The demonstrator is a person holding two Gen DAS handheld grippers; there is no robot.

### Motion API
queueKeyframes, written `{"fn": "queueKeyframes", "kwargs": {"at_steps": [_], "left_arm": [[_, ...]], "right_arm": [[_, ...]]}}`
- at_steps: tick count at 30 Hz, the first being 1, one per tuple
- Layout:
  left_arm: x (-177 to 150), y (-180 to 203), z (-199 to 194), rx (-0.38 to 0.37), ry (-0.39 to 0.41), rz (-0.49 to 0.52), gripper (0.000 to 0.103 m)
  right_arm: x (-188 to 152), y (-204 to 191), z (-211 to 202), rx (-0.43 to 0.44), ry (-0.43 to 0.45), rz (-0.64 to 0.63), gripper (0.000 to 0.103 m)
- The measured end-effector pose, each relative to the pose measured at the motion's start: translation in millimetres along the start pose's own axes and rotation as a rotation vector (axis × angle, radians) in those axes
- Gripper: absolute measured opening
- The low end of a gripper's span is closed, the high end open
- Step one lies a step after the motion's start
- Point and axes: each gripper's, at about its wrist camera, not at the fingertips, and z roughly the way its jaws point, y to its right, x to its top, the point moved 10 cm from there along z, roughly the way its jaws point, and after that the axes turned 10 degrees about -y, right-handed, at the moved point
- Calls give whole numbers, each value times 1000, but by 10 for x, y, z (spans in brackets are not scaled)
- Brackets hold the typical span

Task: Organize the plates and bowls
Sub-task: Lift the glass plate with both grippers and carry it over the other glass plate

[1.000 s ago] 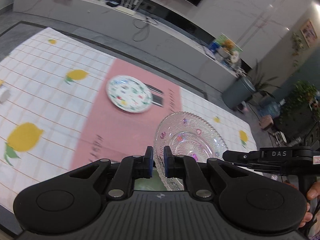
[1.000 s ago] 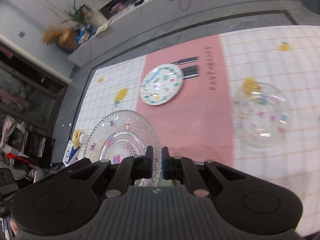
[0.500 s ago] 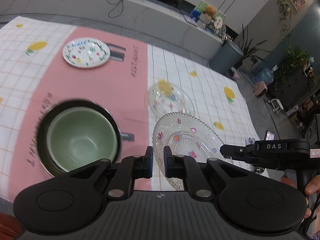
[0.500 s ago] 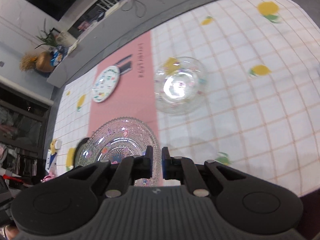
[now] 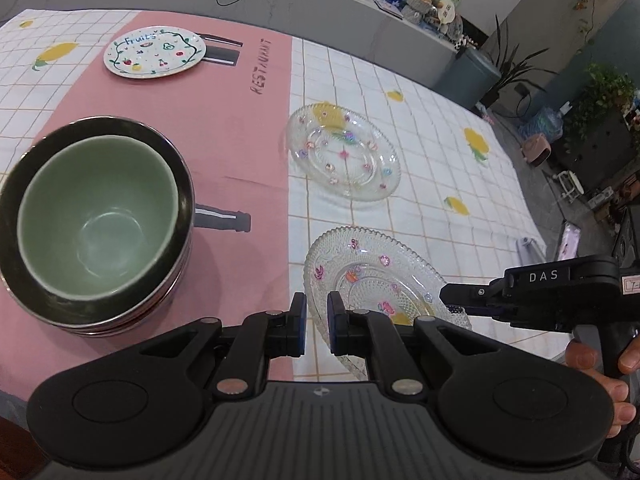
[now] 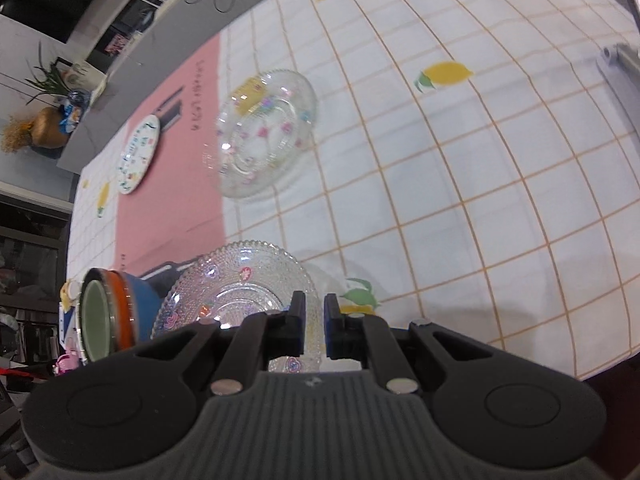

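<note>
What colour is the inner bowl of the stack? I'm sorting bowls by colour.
Pale green inner bowl, nested in a dark-rimmed outer bowl; clearest in the left wrist view.

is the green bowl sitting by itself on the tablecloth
No, the green bowl sits nested inside a larger dark metal bowl.

Tablecloth (image 5: 360, 76): matt cloth w/ printed grid, lemons, pink band. Beaded plate (image 5: 372, 276): clear glass, pressed bumpy texture, scalloped rim, glossy. Second glass plate (image 5: 344, 152): clear, smoother, shiny. Green bowl (image 5: 96, 216): glazed ceramic, smooth, soft shine. Outer bowl (image 5: 182, 184): looks like metal, dark reflecting rim. White plate (image 5: 155, 52): glossy ceramic, painted fruits. Left gripper (image 5: 317, 322): matt black plastic, blue pads.
</note>
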Motion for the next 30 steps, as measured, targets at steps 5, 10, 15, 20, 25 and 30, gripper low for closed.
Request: {"fn": "queueKeyframes", "kwargs": {"at_steps": [5, 10, 15, 20, 25, 30], "left_arm": [[17, -20, 102, 42, 2, 14, 11], [34, -40, 200, 111, 20, 48, 12], [51, -40, 310, 155, 25, 70, 12], [55, -40, 418, 203, 23, 89, 12], [53, -90, 515, 238, 12, 86, 12], [72, -112, 556, 272, 15, 84, 12]], "right_arm": [[39, 31, 118, -25, 5, -1, 8], [78, 34, 225, -31, 20, 12, 8], [175, 23, 236, -38, 55, 27, 10], [221, 36, 320, -81, 53, 41, 10], [234, 44, 379, -84, 44, 52, 10], [237, 26, 412, -86, 37, 39, 11]]}}
